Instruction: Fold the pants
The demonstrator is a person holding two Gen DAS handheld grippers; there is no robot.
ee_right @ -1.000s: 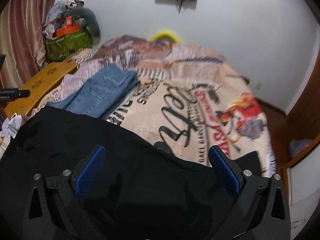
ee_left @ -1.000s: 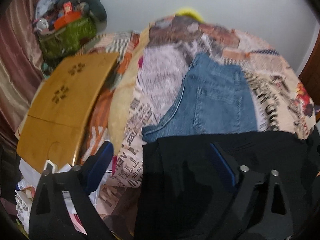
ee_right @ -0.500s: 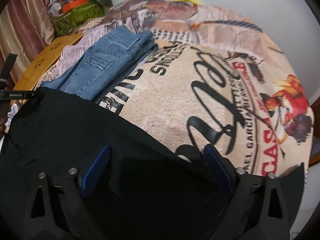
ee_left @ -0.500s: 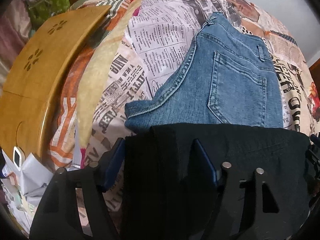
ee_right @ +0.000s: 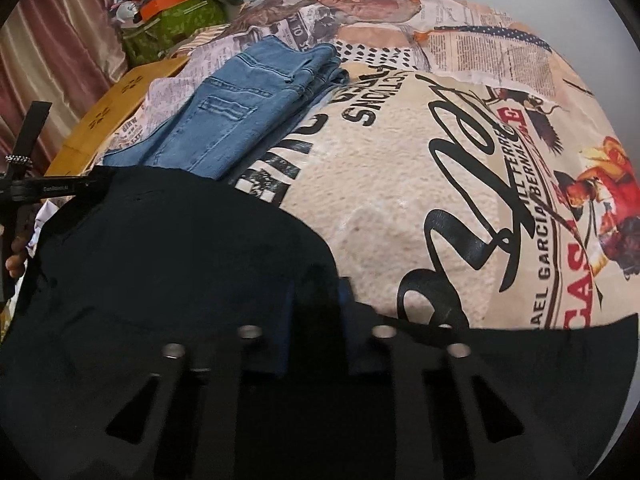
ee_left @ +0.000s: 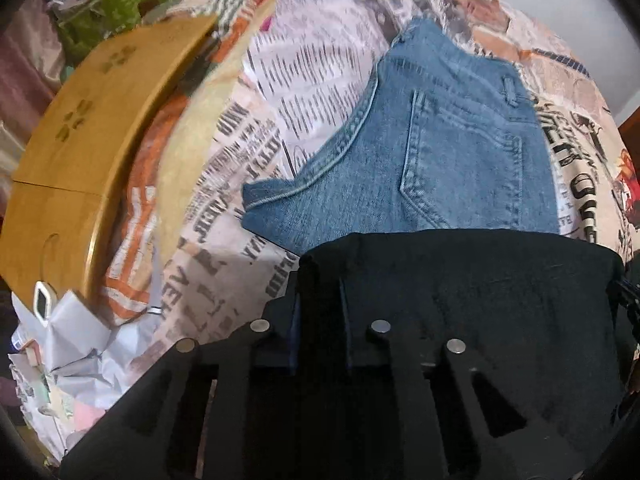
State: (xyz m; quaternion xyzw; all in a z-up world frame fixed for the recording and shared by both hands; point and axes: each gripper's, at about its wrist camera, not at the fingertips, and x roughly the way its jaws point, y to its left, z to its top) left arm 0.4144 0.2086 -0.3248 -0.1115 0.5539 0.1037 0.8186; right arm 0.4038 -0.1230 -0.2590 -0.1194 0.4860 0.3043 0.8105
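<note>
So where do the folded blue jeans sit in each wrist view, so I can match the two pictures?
Left wrist view: the blue jeans fill the upper centre-right, just beyond the black pants.
Right wrist view: the blue jeans lie upper left, beyond the black pants.
Shared landmark: the wooden board, left of the jeans in both.

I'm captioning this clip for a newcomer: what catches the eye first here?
The black pants fill the foreground, each gripper's jaws having just closed on a fold of them: the left gripper at one corner, the right gripper at another. Behind them lie folded blue jeans on a loud newspaper-print bedspread.
</note>
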